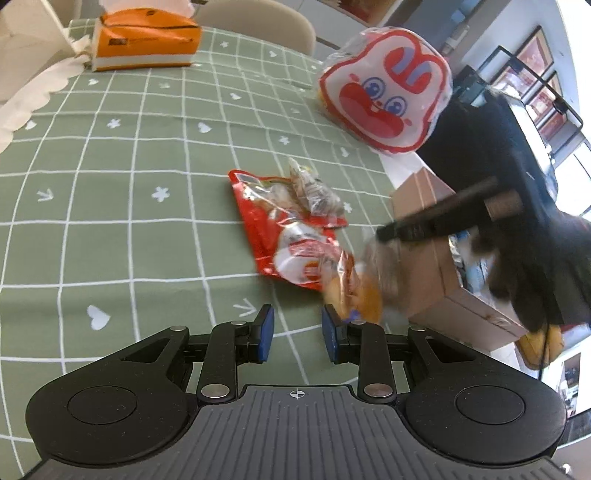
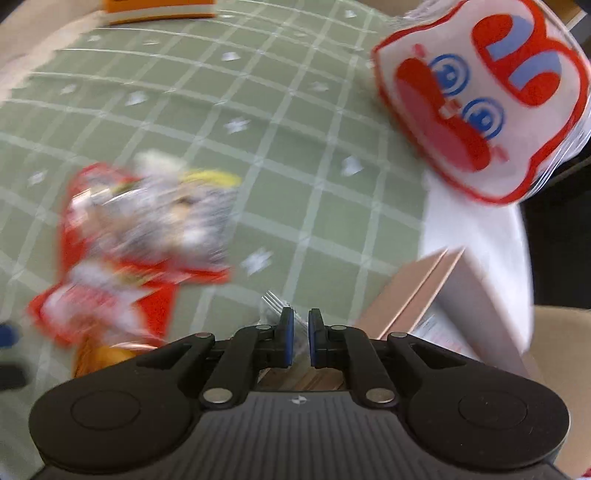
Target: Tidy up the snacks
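Note:
A red snack bag [image 1: 280, 236] lies on the green checked tablecloth [image 1: 110, 184] with a small clear packet [image 1: 314, 192] on top of it. My left gripper [image 1: 298, 332] hovers open just in front of them, nothing between its blue pads. My right gripper [image 2: 301, 332] is shut on the crimped edge of a clear packet of orange buns [image 1: 351, 291], which hangs blurred between the red bag and an open cardboard box [image 1: 424, 266]. In the right wrist view the red bag [image 2: 110, 288] is blurred at the left and the box [image 2: 406, 291] sits at the right.
A large white-and-red rabbit-face bag [image 1: 388, 92] stands at the table's right edge, above the box. An orange tissue pack [image 1: 144, 40] sits at the far left, with a beige chair back [image 1: 258, 18] behind the table. A person's dark sleeve [image 1: 517, 221] fills the right.

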Available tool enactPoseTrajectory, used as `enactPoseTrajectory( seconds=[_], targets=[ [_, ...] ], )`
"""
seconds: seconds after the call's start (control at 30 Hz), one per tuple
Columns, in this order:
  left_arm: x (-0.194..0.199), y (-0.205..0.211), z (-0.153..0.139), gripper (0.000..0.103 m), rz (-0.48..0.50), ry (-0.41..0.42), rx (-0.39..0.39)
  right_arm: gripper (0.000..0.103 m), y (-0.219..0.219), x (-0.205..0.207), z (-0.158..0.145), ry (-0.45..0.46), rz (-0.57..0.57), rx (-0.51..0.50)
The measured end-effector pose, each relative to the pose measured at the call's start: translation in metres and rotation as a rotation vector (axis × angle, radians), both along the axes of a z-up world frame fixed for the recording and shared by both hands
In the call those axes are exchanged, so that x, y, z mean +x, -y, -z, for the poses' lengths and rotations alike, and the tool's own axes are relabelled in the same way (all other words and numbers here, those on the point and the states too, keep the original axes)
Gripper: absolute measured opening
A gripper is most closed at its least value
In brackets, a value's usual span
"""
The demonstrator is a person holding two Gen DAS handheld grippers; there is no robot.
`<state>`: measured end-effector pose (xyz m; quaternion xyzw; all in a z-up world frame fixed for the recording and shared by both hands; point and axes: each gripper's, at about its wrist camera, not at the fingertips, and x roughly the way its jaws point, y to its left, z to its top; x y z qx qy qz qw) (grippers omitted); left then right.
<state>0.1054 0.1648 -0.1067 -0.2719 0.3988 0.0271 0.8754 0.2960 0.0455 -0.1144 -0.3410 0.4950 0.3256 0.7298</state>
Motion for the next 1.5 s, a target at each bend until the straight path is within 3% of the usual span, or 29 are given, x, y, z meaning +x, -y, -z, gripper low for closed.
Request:
enactPoseTrajectory(
  seconds=[0.23,0.33,0.37,0.4,0.47,0.6,0.67,0.77,0.83,1.0,1.1,1.27,1.37,1.43,1.5],
  targets=[
    [0.002,0.023,-0.008,0.032,0.047,0.000,0.036,0.011,0.034,-0.053,-0.018,-0.150,-0.007,0.204],
    [0.001,0.032,-0.012,0.032,0.067,-0.001,0.070,0.014,0.056,-0.067,-0.028,-0.126,0.051,0.298],
    [0.002,0.033,-0.013,0.032,0.064,-0.006,0.078,0.021,0.067,-0.075,-0.031,-0.111,0.083,0.325],
    [0.002,0.033,-0.013,0.032,0.058,-0.012,0.086,0.036,0.074,-0.079,-0.031,-0.111,0.101,0.345],
    [0.003,0.034,-0.015,0.032,0.049,-0.019,0.101,0.051,0.091,-0.091,-0.027,-0.120,0.154,0.397],
    [0.004,0.036,-0.020,0.032,0.048,-0.032,0.128,0.052,0.102,-0.088,-0.001,-0.157,0.304,0.436],
    [0.004,0.038,-0.022,0.032,0.051,-0.038,0.138,0.054,0.100,-0.087,0.009,-0.132,0.354,0.440],
    [0.002,0.040,-0.024,0.032,0.054,-0.041,0.148,0.055,0.093,-0.094,0.013,-0.061,0.354,0.427],
    [0.001,0.042,-0.025,0.032,0.051,-0.038,0.151,0.041,0.092,-0.102,0.012,-0.043,0.331,0.419],
    [0.000,0.049,-0.025,0.032,0.057,-0.018,0.173,0.041,0.120,-0.130,0.009,-0.048,0.313,0.426],
    [0.005,0.060,-0.026,0.032,0.091,0.015,0.234,0.041,0.138,-0.148,0.010,-0.038,0.326,0.427],
    [0.026,0.090,-0.022,0.032,0.201,0.051,0.409,0.043,0.155,-0.173,0.015,0.056,0.326,0.399],
    [0.035,0.106,-0.011,0.034,0.253,0.038,0.545,0.049,0.156,-0.176,0.015,0.059,0.338,0.399],
    [0.036,0.110,-0.005,0.036,0.267,0.040,0.588,0.052,0.154,-0.179,0.015,0.069,0.335,0.391],
    [0.034,0.112,-0.003,0.038,0.282,0.056,0.616,0.065,0.151,-0.179,0.016,0.089,0.356,0.376]
  ],
)
